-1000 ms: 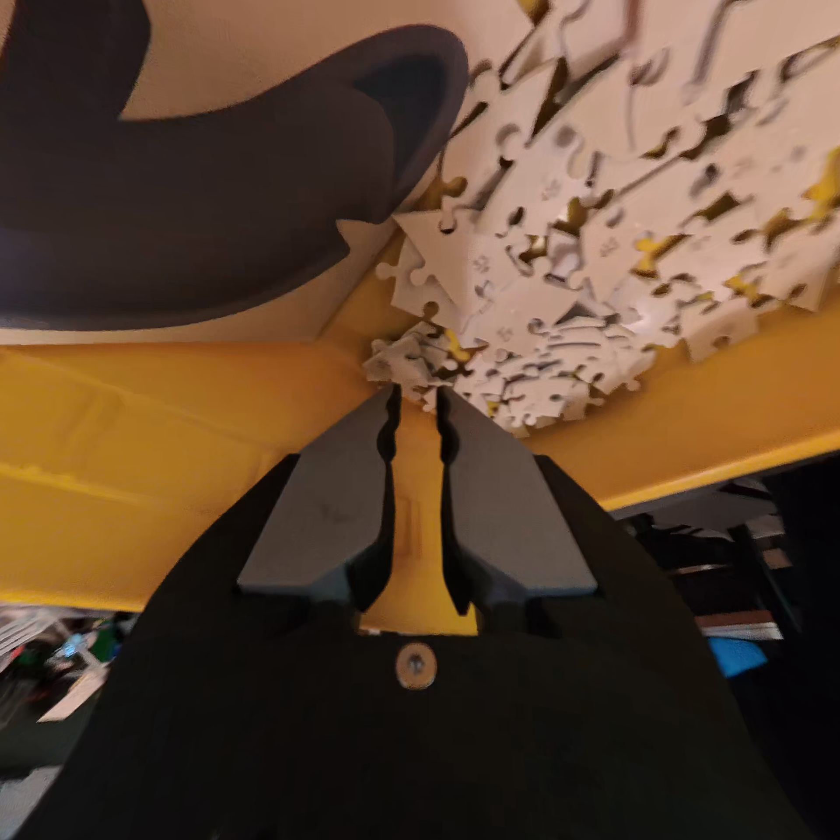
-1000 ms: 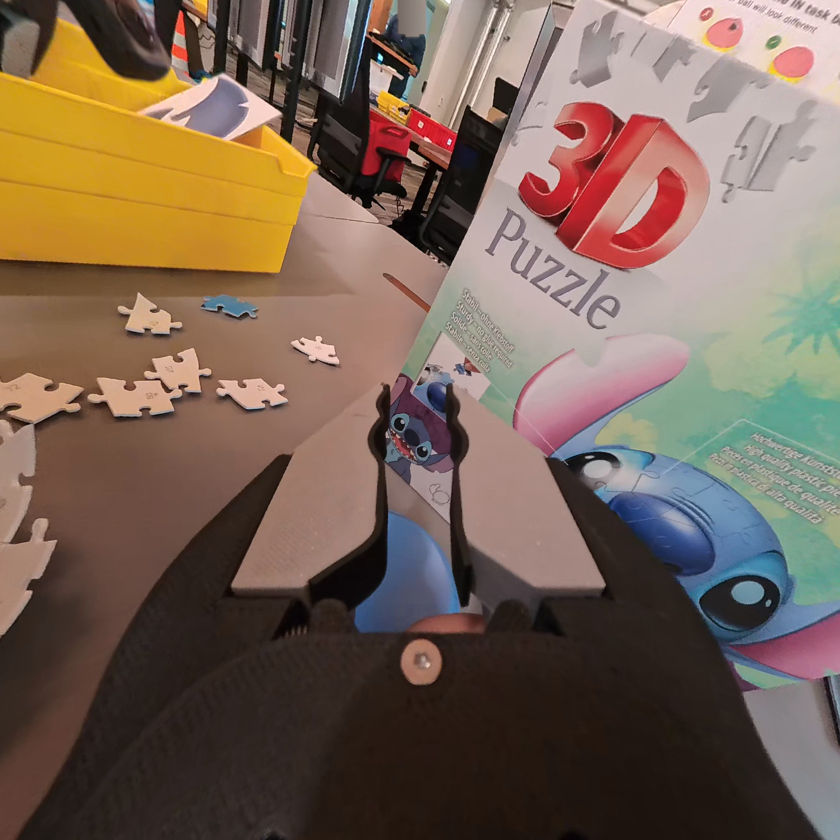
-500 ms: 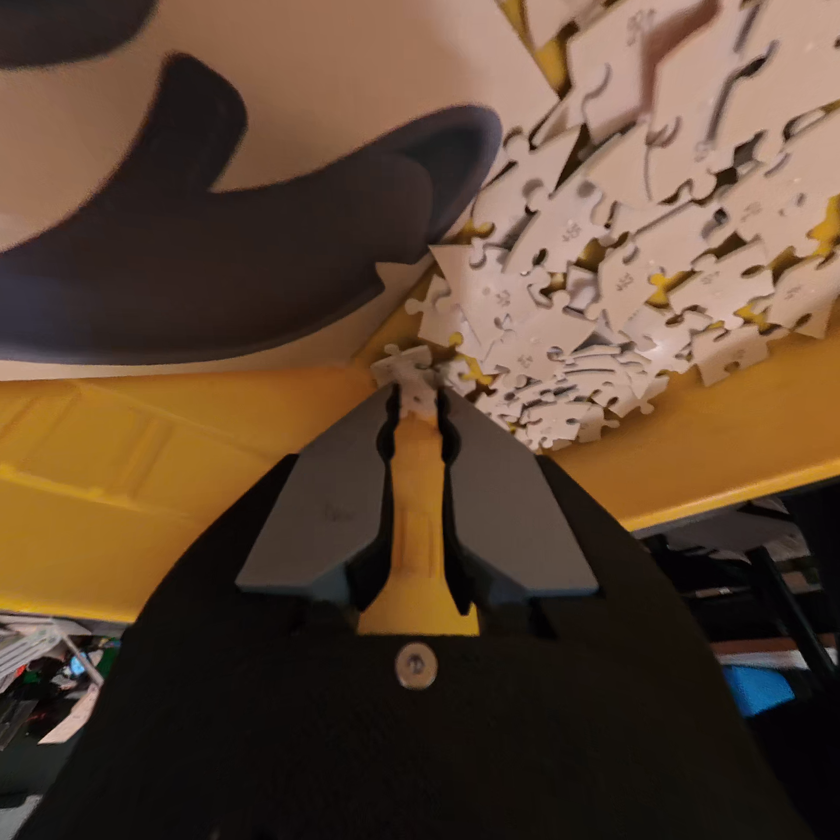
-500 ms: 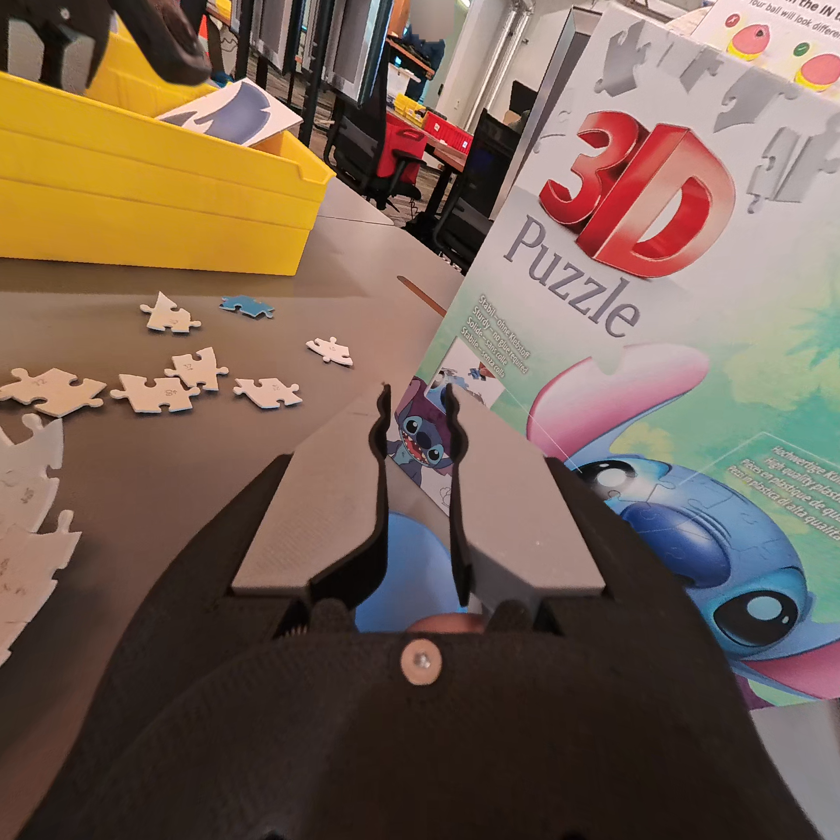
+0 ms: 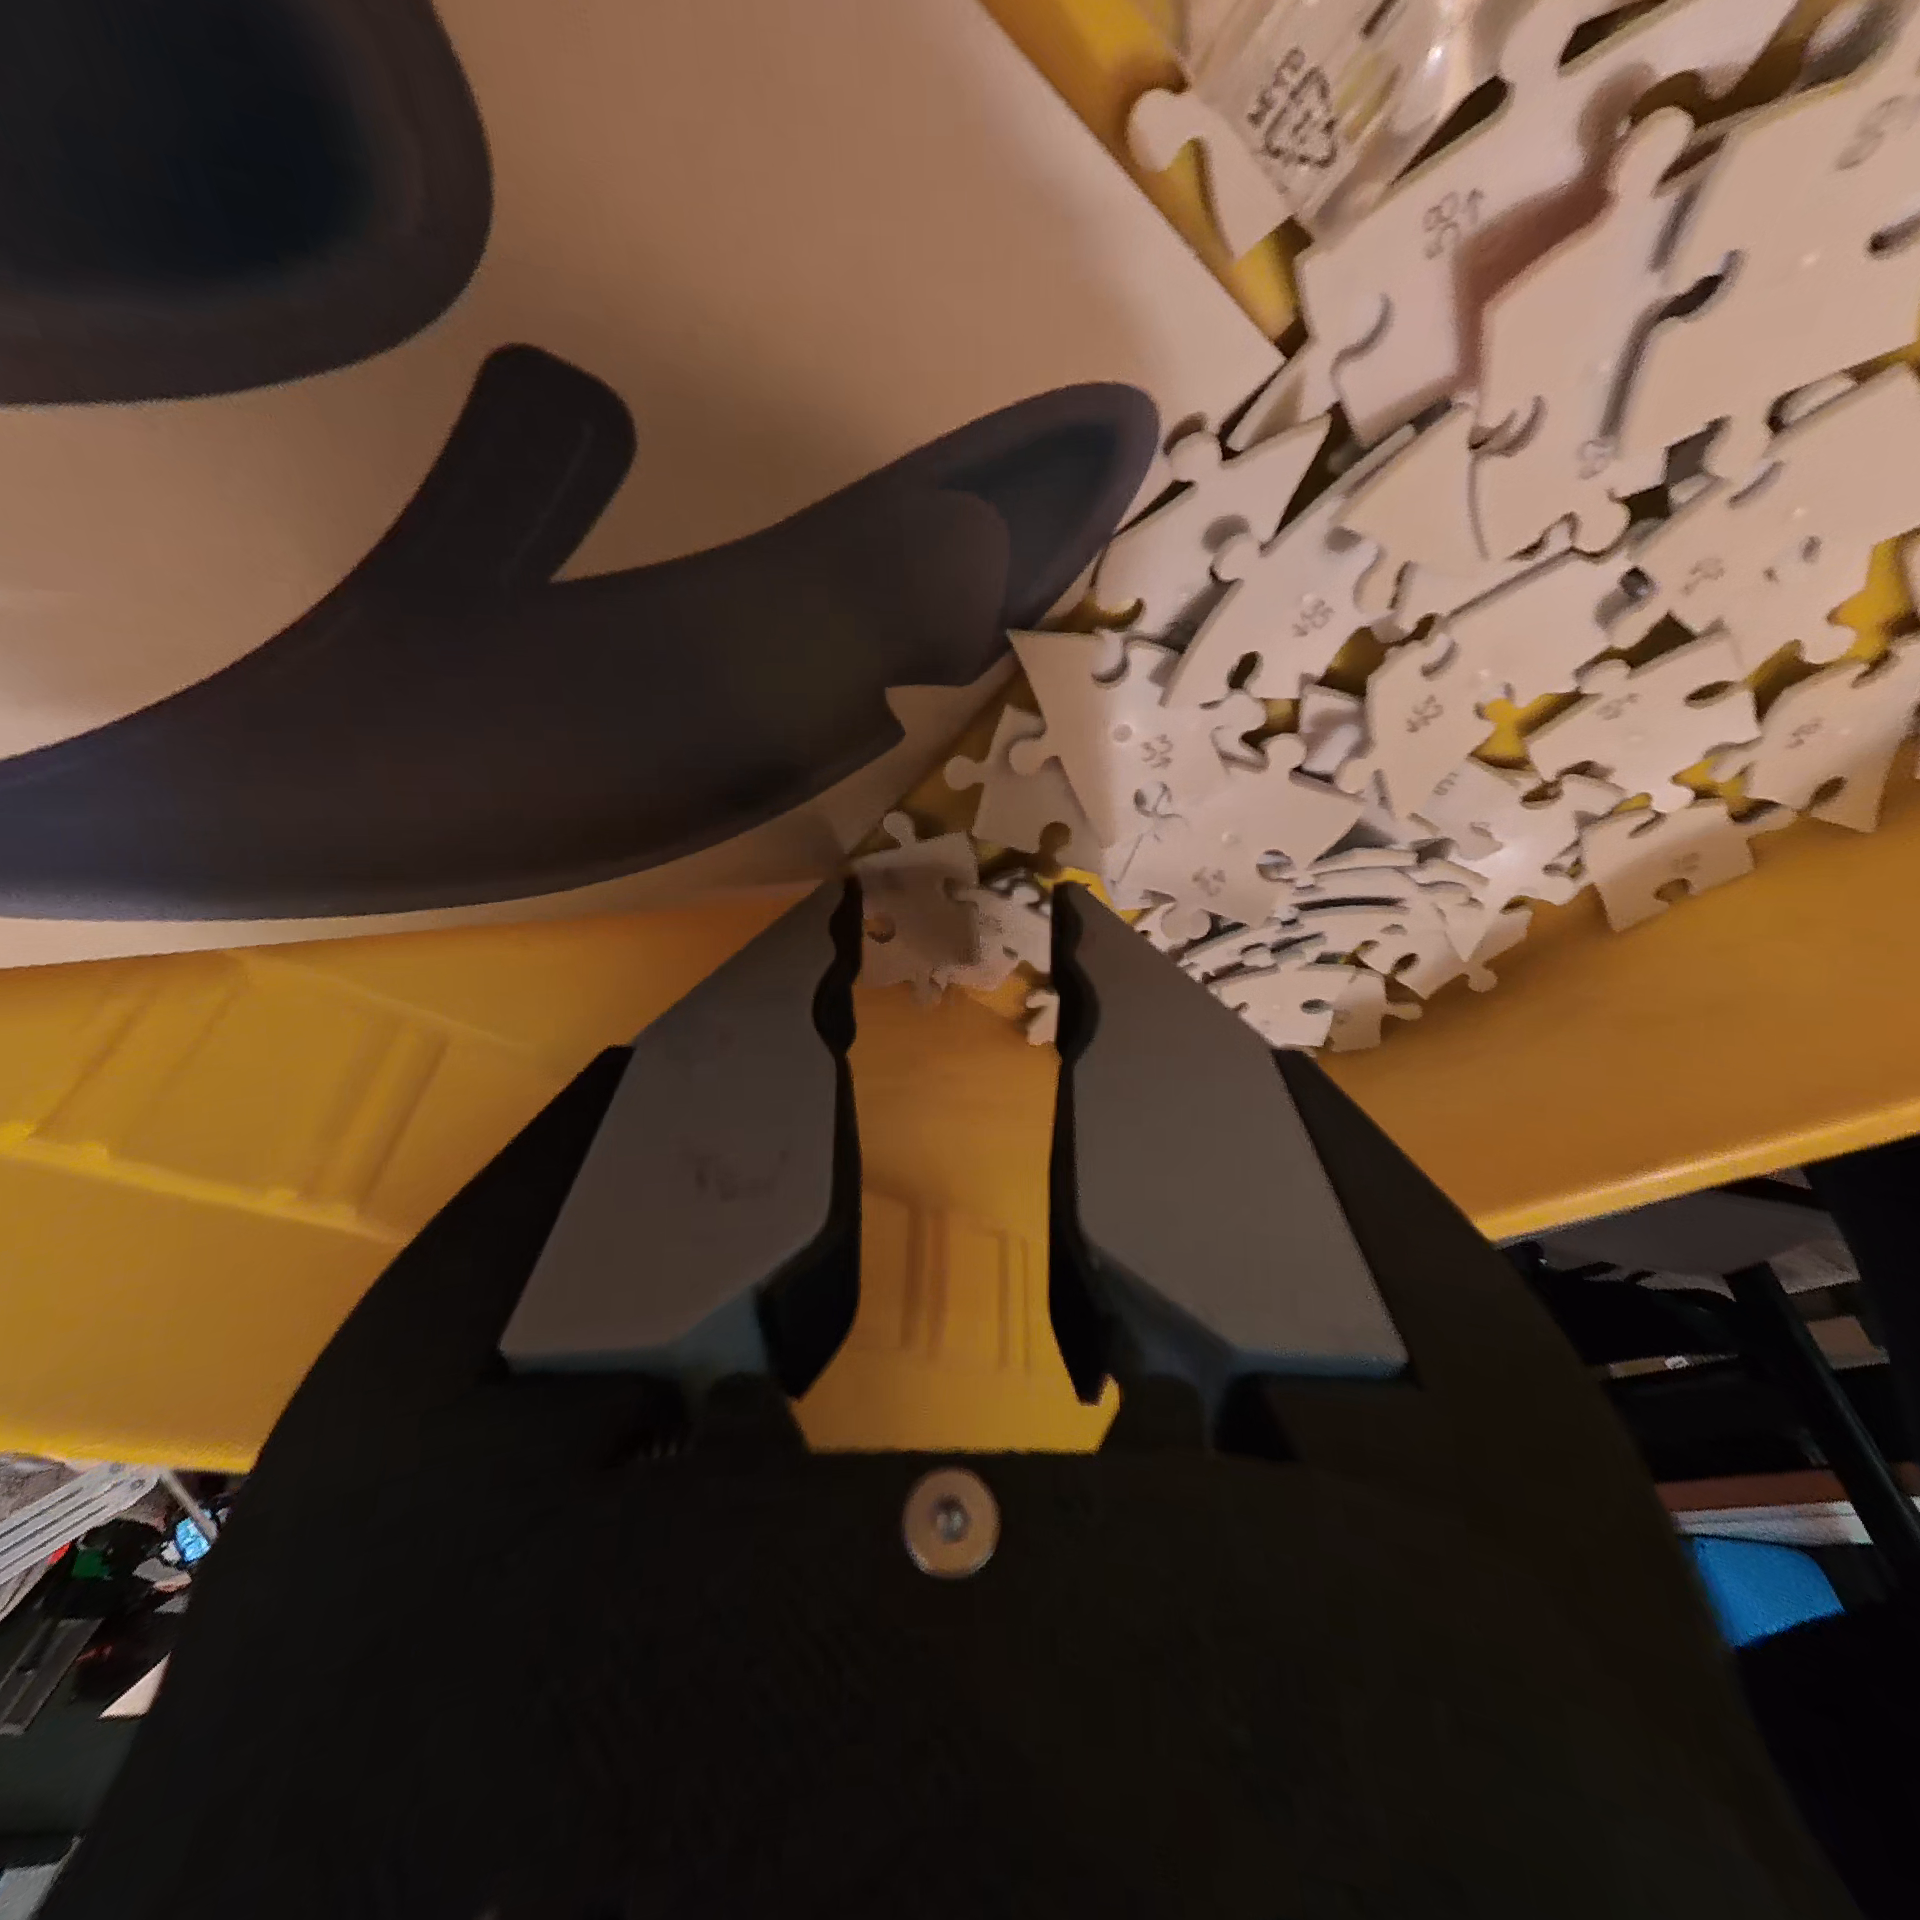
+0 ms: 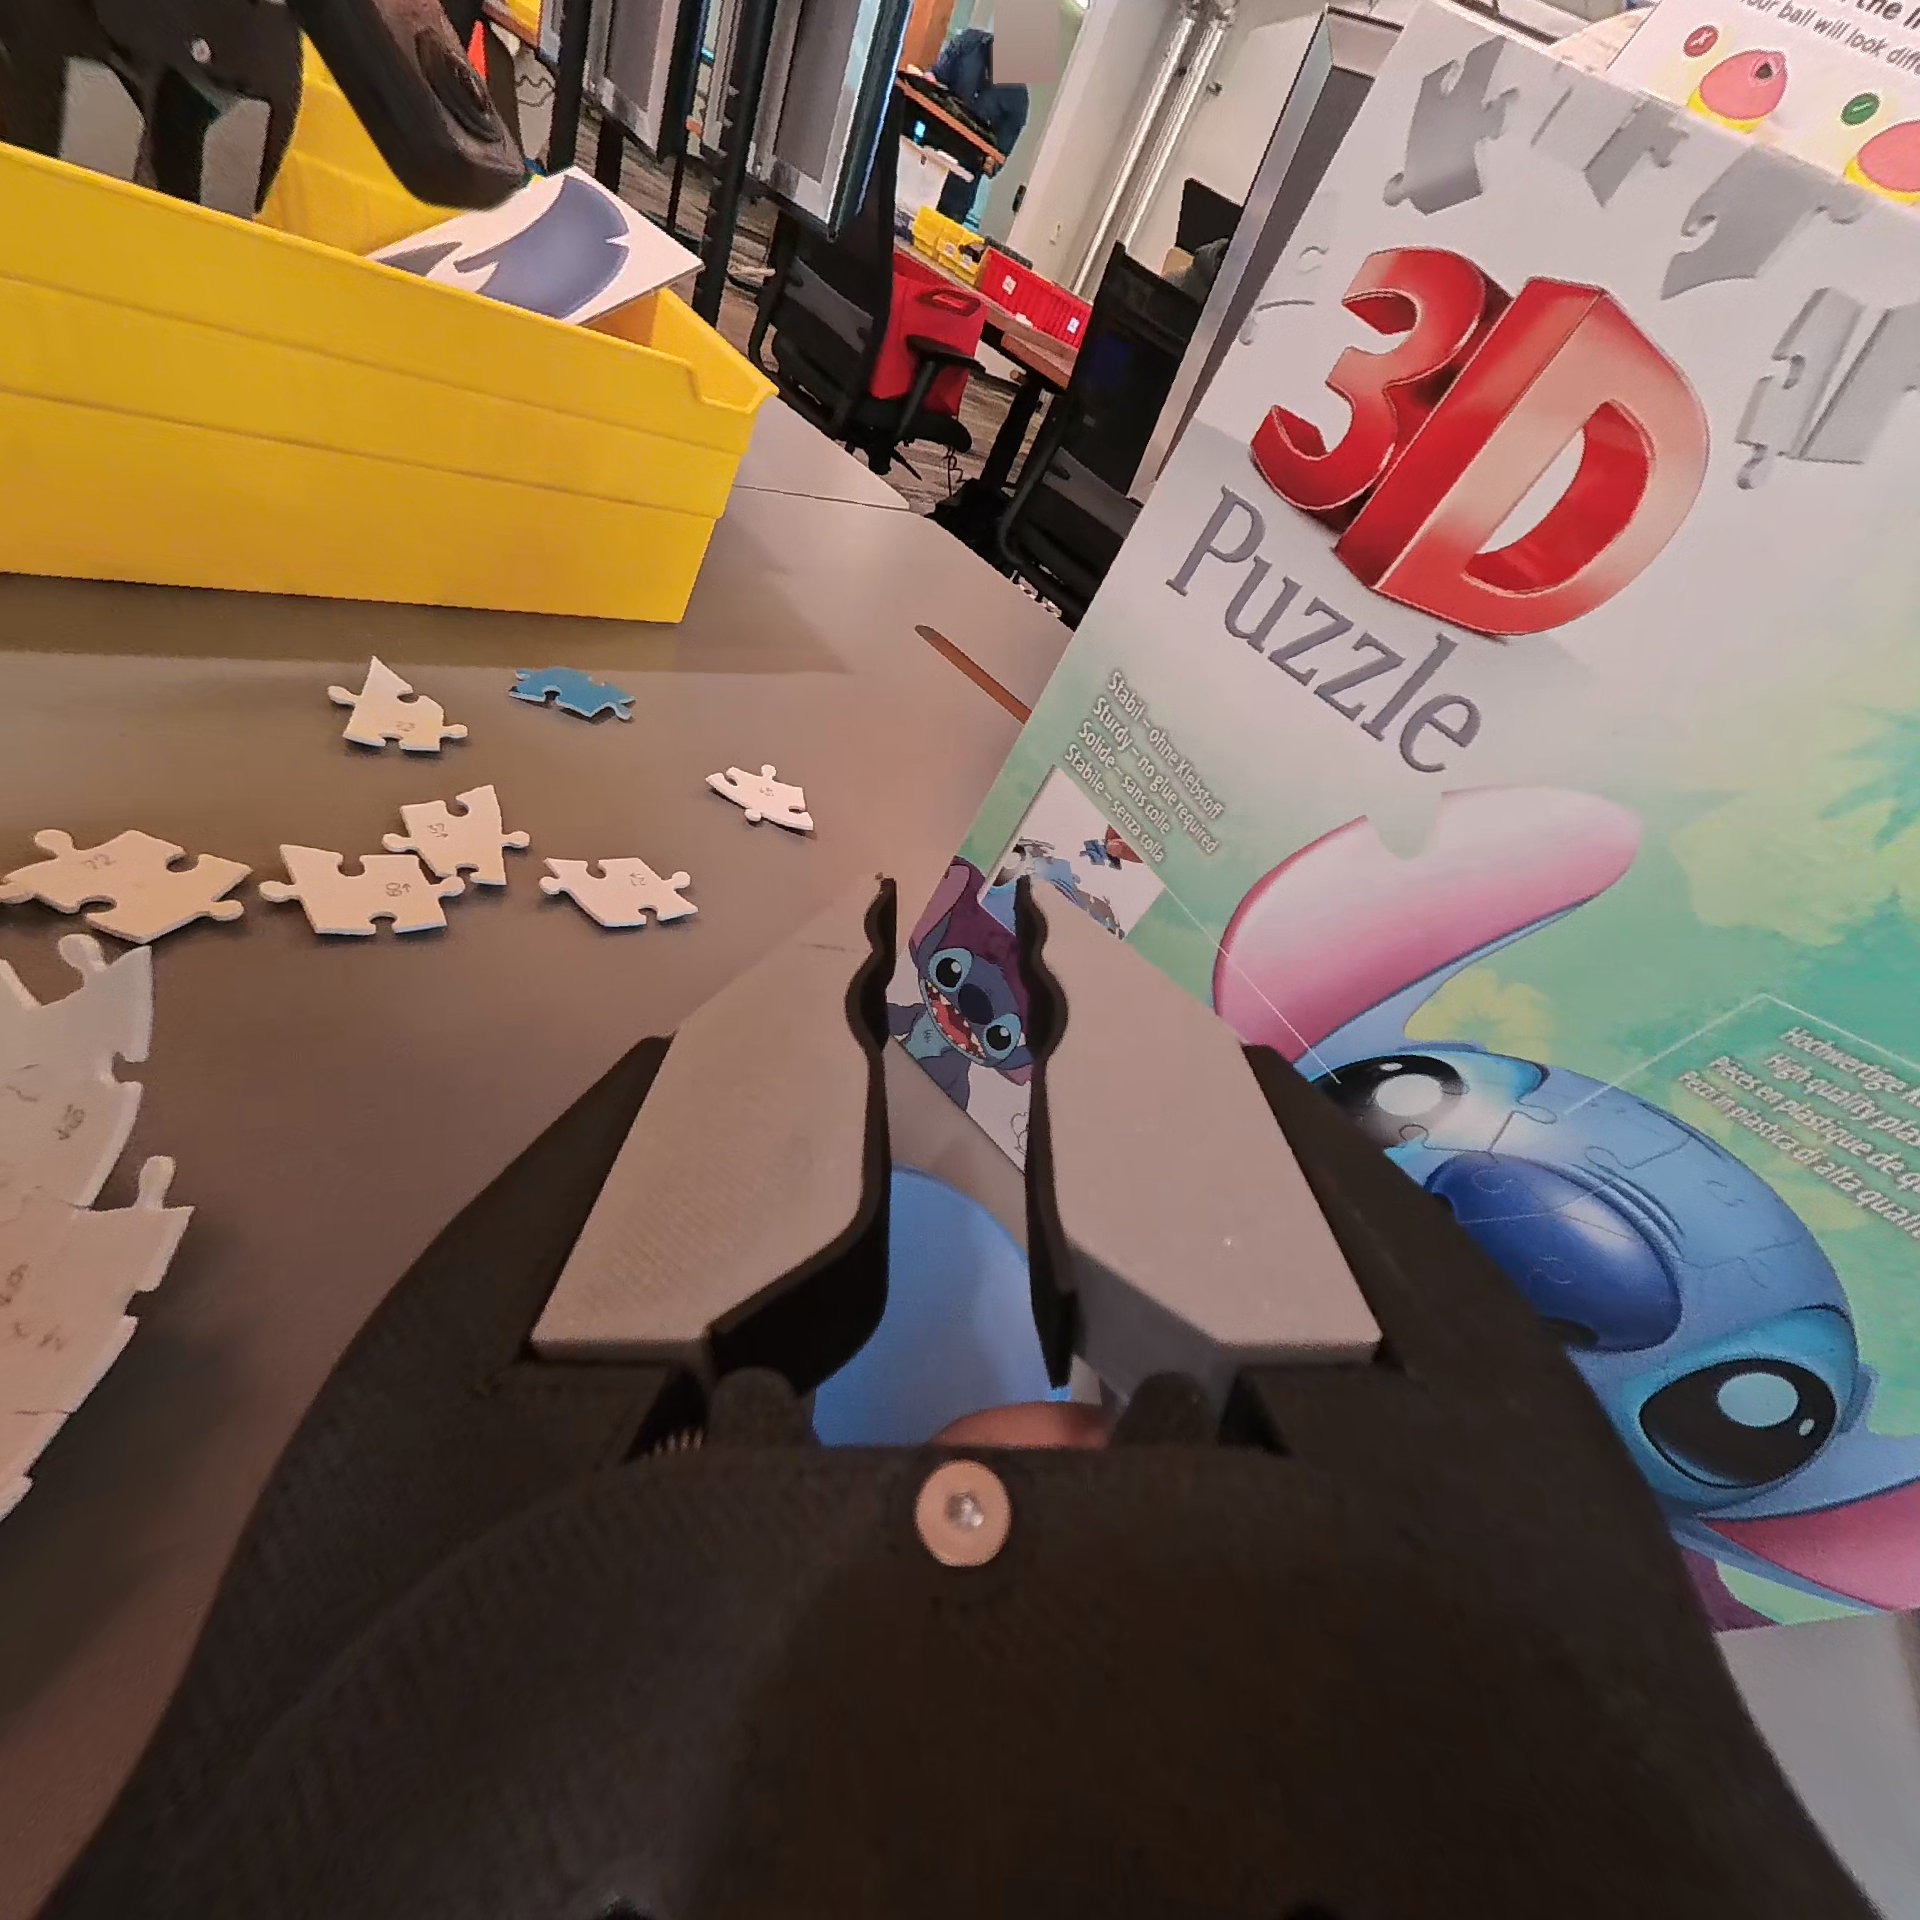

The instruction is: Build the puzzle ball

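In the left wrist view my left gripper [image 5: 954,914] is open inside a yellow bin [image 5: 312,1143]. Its tips sit at the near edge of a pile of white puzzle pieces [image 5: 1455,675], with one small white piece [image 5: 914,930] lying between them. In the right wrist view my right gripper [image 6: 951,904] hovers low over the grey table [image 6: 416,1143]. Its jaws are a little apart with nothing between the tips. A blue rounded shape [image 6: 935,1299] shows through the gap; I cannot tell what it is. Loose white pieces [image 6: 364,883] and one blue piece [image 6: 571,691] lie on the table.
A card sheet with dark shapes [image 5: 727,260] leans in the bin and pokes out of it [image 6: 551,249]. The tall puzzle box [image 6: 1507,831] stands close on the right. Joined white pieces [image 6: 62,1143] lie at the left edge. The left gripper's black body [image 6: 416,104] is over the bin [image 6: 364,499].
My left gripper has moved closer to the pile and its jaws have opened wider, now either side of a small piece. The right gripper has drifted slightly, with the same gap.
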